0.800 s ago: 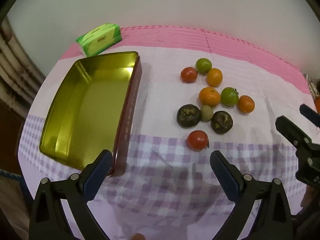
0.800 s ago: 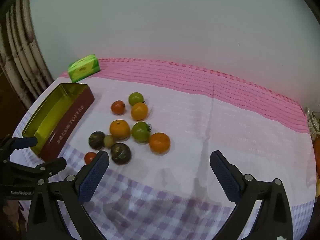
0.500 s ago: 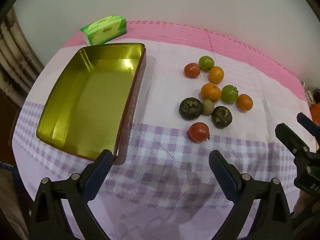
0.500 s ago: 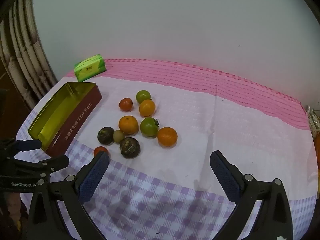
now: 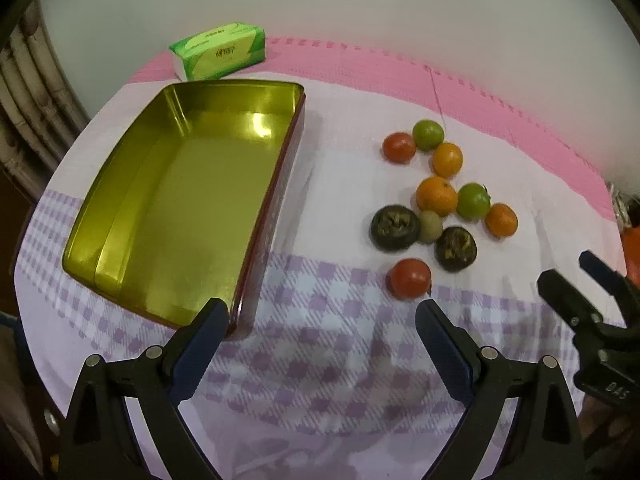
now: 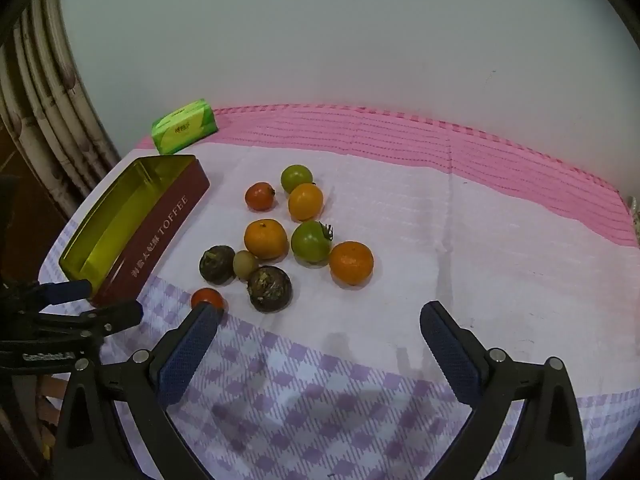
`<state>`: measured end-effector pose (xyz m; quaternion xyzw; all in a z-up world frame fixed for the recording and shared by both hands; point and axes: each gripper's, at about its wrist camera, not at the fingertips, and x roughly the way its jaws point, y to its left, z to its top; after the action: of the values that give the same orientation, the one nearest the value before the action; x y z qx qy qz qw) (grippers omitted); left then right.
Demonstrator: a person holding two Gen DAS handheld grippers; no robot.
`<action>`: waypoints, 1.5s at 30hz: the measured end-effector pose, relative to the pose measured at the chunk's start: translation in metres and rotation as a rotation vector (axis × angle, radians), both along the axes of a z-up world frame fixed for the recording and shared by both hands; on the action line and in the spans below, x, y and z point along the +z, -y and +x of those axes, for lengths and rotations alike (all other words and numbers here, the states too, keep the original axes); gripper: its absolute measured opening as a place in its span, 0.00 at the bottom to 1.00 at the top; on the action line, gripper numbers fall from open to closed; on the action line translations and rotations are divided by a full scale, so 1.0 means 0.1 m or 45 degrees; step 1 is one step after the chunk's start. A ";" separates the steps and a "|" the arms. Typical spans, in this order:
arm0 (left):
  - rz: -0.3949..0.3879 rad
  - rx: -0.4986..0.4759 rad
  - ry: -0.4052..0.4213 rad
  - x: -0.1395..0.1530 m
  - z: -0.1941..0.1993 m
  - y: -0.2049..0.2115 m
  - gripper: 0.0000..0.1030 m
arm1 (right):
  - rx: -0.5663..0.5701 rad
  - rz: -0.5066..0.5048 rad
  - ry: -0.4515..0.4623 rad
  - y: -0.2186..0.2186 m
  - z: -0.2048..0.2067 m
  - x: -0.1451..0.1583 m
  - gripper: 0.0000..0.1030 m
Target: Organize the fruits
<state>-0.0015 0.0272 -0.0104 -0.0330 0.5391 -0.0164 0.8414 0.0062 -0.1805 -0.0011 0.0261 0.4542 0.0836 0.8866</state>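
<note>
Several small fruits lie in a loose cluster on the cloth: oranges point(image 6: 265, 239), green tomatoes point(image 6: 310, 242), red tomatoes point(image 5: 410, 278), two dark brown fruits point(image 6: 269, 289) and a small kiwi point(image 6: 245, 264). An empty gold-lined toffee tin point(image 5: 180, 216) stands left of them; it also shows in the right wrist view point(image 6: 132, 216). My left gripper point(image 5: 320, 332) is open and empty, above the cloth near the tin's front corner. My right gripper point(image 6: 320, 336) is open and empty, in front of the cluster.
A green tissue pack point(image 5: 218, 56) lies behind the tin near the white wall. The table point(image 6: 500, 280) has a pink and lilac checked cloth. Ribbed pipes point(image 6: 36, 112) stand at the left. Something orange point(image 5: 632, 248) sits at the far right edge.
Both grippers have drawn back and risen a little; the tin and fruits now sit further up in the views. Nothing on the table has moved.
</note>
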 end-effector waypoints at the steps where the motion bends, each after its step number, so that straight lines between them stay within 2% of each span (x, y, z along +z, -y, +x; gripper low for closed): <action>1: 0.010 -0.001 -0.001 -0.01 0.02 0.00 0.92 | -0.002 0.006 -0.010 0.01 0.02 -0.02 0.98; 6: 0.032 -0.013 -0.011 -0.05 0.05 0.00 0.92 | 0.001 0.020 -0.044 0.00 0.10 -0.13 0.98; 17: 0.177 -0.041 -0.034 -0.16 0.09 0.12 0.92 | 0.048 0.033 -0.040 -0.01 0.23 -0.17 0.98; 30: 0.202 -0.021 -0.031 -0.21 0.05 0.13 0.92 | 0.029 0.002 -0.024 0.00 0.23 -0.17 0.98; 45: 0.205 -0.020 -0.014 -0.13 0.00 0.09 0.92 | 0.021 -0.020 -0.016 0.00 0.20 -0.12 0.98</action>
<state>-0.0015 0.0184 -0.0230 0.0389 0.5434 0.0204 0.8383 0.0259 -0.1804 -0.0130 0.0159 0.4606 0.0870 0.8832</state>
